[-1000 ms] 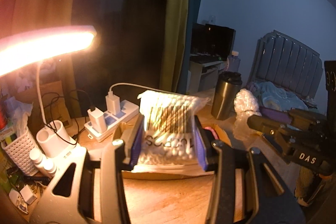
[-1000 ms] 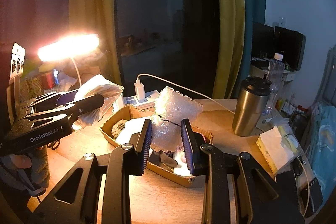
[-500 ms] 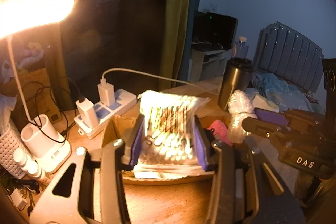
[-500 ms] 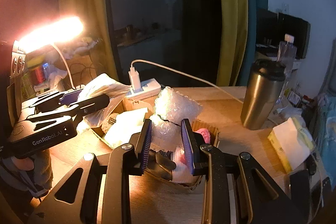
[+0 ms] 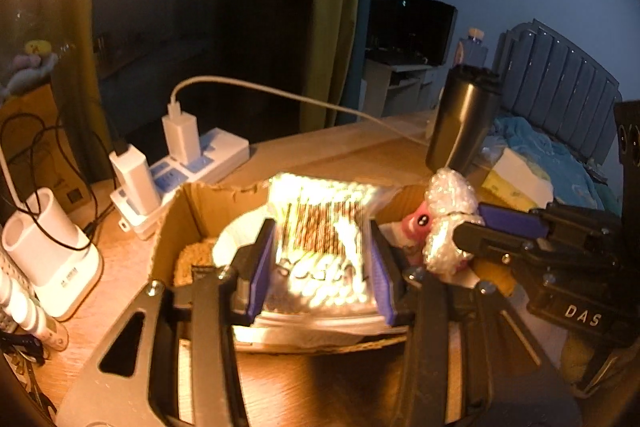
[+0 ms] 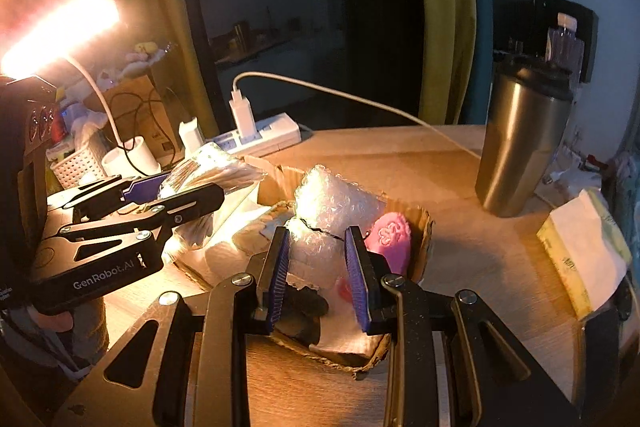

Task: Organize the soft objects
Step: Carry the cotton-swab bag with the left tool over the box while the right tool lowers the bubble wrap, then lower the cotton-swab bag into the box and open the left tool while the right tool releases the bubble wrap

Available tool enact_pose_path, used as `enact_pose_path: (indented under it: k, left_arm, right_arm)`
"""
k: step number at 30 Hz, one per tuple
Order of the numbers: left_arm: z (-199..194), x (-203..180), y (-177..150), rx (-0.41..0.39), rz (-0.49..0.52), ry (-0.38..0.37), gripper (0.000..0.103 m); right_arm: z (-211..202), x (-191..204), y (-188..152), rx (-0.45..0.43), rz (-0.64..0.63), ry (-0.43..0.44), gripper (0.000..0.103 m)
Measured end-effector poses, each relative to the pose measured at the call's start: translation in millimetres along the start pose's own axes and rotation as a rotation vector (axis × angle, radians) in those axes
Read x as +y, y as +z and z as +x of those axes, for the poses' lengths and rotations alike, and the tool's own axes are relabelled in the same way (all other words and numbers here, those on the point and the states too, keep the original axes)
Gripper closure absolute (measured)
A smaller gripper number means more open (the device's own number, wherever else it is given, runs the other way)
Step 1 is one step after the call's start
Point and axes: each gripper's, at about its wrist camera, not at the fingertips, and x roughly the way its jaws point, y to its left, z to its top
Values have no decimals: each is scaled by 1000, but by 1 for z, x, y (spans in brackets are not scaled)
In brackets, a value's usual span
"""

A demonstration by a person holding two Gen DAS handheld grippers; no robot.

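My left gripper (image 5: 320,267) is shut on a clear bag of cotton swabs (image 5: 320,231) and holds it over the open cardboard box (image 5: 192,203). It also shows in the right wrist view (image 6: 188,191). My right gripper (image 6: 318,263) is shut on a wad of bubble wrap (image 6: 332,211) over the box's right half (image 6: 424,227). The wad also shows in the left wrist view (image 5: 444,223). A pink soft item (image 6: 390,239), white tissue (image 6: 232,247) and a dark item (image 6: 304,311) lie in the box.
A steel tumbler (image 6: 520,143) stands right of the box. A white power strip with chargers (image 6: 260,135) and its cable lie behind. A tissue pack (image 6: 580,259) lies at the right. A lamp base (image 5: 48,255) and white basket (image 6: 76,167) stand at the left.
Both grippers have come lower and closer over the box with their loads still held. The lamp has slid up out of the left view.
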Motion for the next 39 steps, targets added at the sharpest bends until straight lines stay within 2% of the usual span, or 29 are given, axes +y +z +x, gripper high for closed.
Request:
enact_pose_path:
  k: [18, 24, 30, 31, 33, 35, 39]
  left_arm:
    - [35, 4, -16, 93, -7, 26, 59]
    - [36, 5, -16, 105, -11, 39, 58]
    - [27, 5, -13, 88, -10, 48, 51]
    - [25, 5, -12, 83, -9, 49, 51]
    - [20, 4, -10, 73, -6, 51, 51]
    - [14, 4, -9, 62, -3, 53, 50]
    - [3, 3, -7, 43, -2, 56, 50]
  right_arm:
    - [36, -3, -18, 96, 17, 15, 73]
    - [38, 1, -18, 95, 3, -3, 72]
    - [37, 2, -18, 101, 11, -5, 71]
    - [35, 1, -17, 100, 11, -7, 70]
    - [33, 2, -17, 99, 11, -12, 59]
    - [29, 2, -16, 94, 15, -14, 54]
    - [19, 4, -14, 76, 17, -25, 51]
